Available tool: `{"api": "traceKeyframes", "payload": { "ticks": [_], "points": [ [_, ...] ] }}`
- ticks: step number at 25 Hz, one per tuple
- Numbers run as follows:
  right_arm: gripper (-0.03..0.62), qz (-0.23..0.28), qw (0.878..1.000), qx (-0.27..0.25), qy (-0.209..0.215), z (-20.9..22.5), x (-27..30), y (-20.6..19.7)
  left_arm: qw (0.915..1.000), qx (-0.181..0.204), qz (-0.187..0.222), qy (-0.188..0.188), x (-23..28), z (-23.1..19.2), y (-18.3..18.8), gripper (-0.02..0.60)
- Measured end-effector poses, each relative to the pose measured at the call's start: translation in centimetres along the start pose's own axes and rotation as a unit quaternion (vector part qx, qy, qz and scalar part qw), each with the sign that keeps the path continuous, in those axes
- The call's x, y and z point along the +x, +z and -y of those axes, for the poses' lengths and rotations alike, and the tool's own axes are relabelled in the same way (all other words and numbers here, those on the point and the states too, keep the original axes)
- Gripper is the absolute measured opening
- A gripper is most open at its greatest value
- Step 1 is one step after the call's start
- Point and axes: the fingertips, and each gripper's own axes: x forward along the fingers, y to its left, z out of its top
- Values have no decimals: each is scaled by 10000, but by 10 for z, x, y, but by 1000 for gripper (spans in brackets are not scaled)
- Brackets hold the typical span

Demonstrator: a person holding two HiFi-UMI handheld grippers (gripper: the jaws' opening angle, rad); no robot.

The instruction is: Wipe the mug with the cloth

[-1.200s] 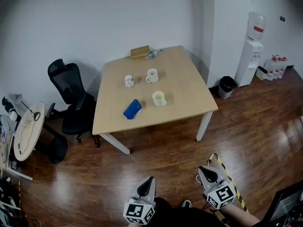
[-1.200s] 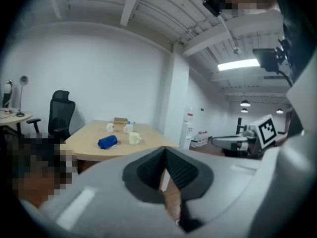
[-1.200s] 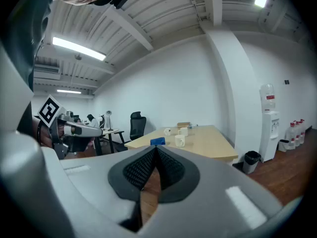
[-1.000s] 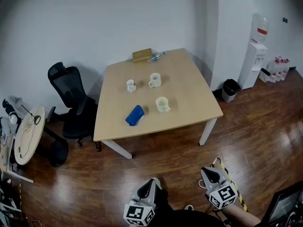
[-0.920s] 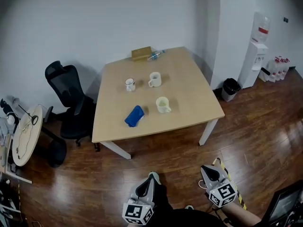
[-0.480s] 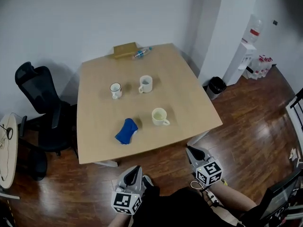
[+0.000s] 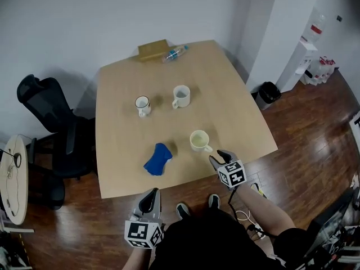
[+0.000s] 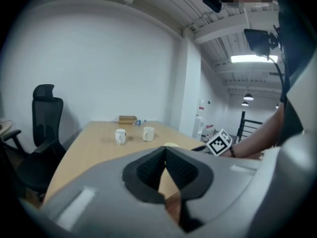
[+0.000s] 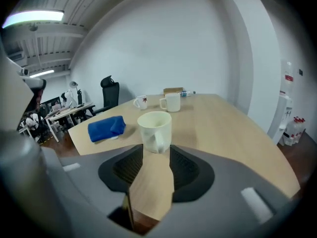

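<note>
Table (image 7: 236,111): light wood top. Blue cloth (image 7: 158,158) lies near its front edge, left of the cream mug (image 7: 198,140) and apart from it. Right claw (image 7: 214,158): jaws wide, just been opening, nothing between them, tips just short of the mug handle. Left claw (image 7: 150,193): jaws together, empty, off the table's front edge.

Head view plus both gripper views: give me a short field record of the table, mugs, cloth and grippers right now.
table: light wood table, three mugs and one cloth on it
nearest mug: cream mug, upright, just ahead of right gripper
cloth: blue cloth, bunched, left of that mug, untouched
other mugs: white mug and small printed mug, farther back
right gripper: jaws apart, just been opening, nothing between them
left gripper: shut, empty, off the table's near edge
</note>
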Motion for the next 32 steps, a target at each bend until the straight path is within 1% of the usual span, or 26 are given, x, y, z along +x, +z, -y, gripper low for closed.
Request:
{"api": "traceKeyframes", "payload": {
  "ticks": [4,6,8,10,12,13,14,17,21,23,29,31,32],
  "points": [
    [172,-263,9984,-499,87,10,30,-6,9994,-73,-72,320,8,-17,2,3],
    [172,-284,9976,-605,161,10,42,-3,9989,-165,-101,417,13,-22,1,3],
    [167,-308,9973,-622,252,9,50,-1,9986,-234,-163,437,19,-22,-1,3],
    [155,-356,9965,-685,331,6,58,1,9984,-313,-268,380,26,-18,-4,3],
    [138,-354,9956,-785,373,2,62,1,9983,-362,-319,332,31,-16,-3,3],
    [115,-313,9953,-827,385,1,62,0,9983,-377,-314,326,33,-16,-2,3],
    [69,-254,9953,-840,403,0,62,0,9983,-385,-299,329,35,-18,-1,3],
    [60,-53,9966,-655,506,-3,56,6,9984,-363,-260,361,42,-25,0,3],
    [54,266,9966,-172,762,-7,42,34,9983,-334,-256,398,52,-36,0,3],
    [52,329,9958,-44,852,-8,35,47,9982,-349,-254,417,57,-40,-1,3],
    [51,593,9939,230,905,-7,9,68,9982,-366,-238,418,65,-50,-6,3],
    [51,678,9928,324,937,-3,-3,75,9984,-247,-292,426,69,-52,-11,3],
    [51,712,9923,351,954,0,-10,78,9984,-118,-343,425,73,-54,-13,3]
  ]
}}
